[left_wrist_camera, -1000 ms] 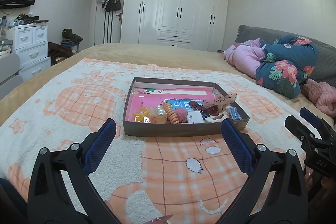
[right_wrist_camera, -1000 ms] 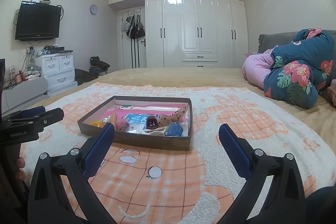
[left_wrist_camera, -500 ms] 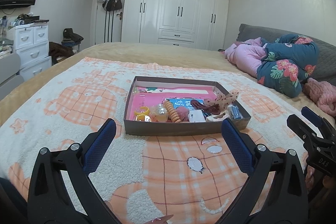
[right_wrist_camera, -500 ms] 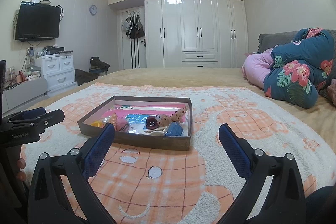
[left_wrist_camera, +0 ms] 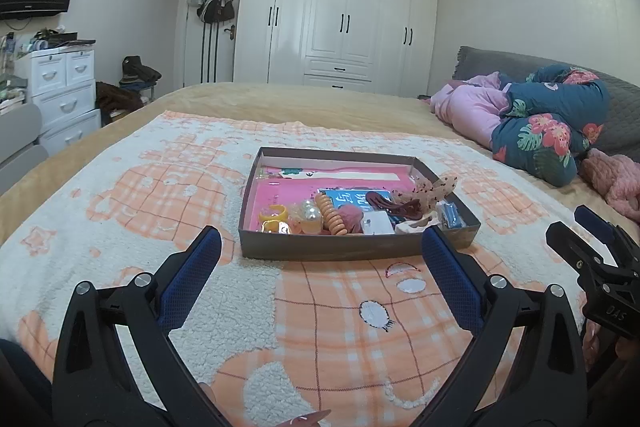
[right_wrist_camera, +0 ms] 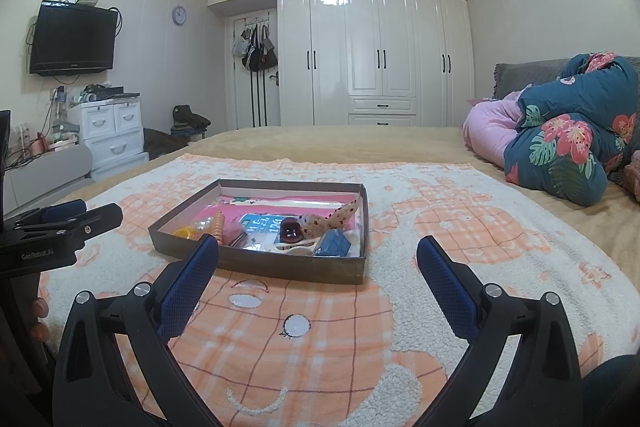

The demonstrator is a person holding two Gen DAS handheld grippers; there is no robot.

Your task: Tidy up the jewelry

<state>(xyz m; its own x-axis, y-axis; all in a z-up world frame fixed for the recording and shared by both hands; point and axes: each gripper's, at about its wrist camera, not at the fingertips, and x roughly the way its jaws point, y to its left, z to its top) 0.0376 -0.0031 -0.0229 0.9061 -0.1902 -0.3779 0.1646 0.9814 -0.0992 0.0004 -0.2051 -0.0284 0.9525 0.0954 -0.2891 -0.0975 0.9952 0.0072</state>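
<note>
A shallow brown box point(left_wrist_camera: 352, 251) sits on the bed blanket, also in the right wrist view point(right_wrist_camera: 296, 269). It holds hair and jewelry bits: a yellow ring point(left_wrist_camera: 273, 213), an orange spiral tie point(left_wrist_camera: 330, 217), a dark red clip point(left_wrist_camera: 394, 205), a spotted bow point(left_wrist_camera: 438, 187), a blue box point(right_wrist_camera: 333, 242). My left gripper point(left_wrist_camera: 320, 251) is open and empty, just short of the box's near wall. My right gripper point(right_wrist_camera: 318, 251) is open and empty, near the box's near right corner; it also shows in the left wrist view point(left_wrist_camera: 580, 231).
A white and orange fleece blanket point(left_wrist_camera: 340, 327) covers the bed. Folded pink and floral quilts point(left_wrist_camera: 540, 123) lie at the right. A white drawer unit point(left_wrist_camera: 64, 87) stands left of the bed, wardrobes point(left_wrist_camera: 340, 23) behind. The left gripper shows at the left in the right wrist view point(right_wrist_camera: 60, 223).
The left wrist view has shifted slightly, with the box a touch lower and closer. The right gripper has barely moved. Both stay open.
</note>
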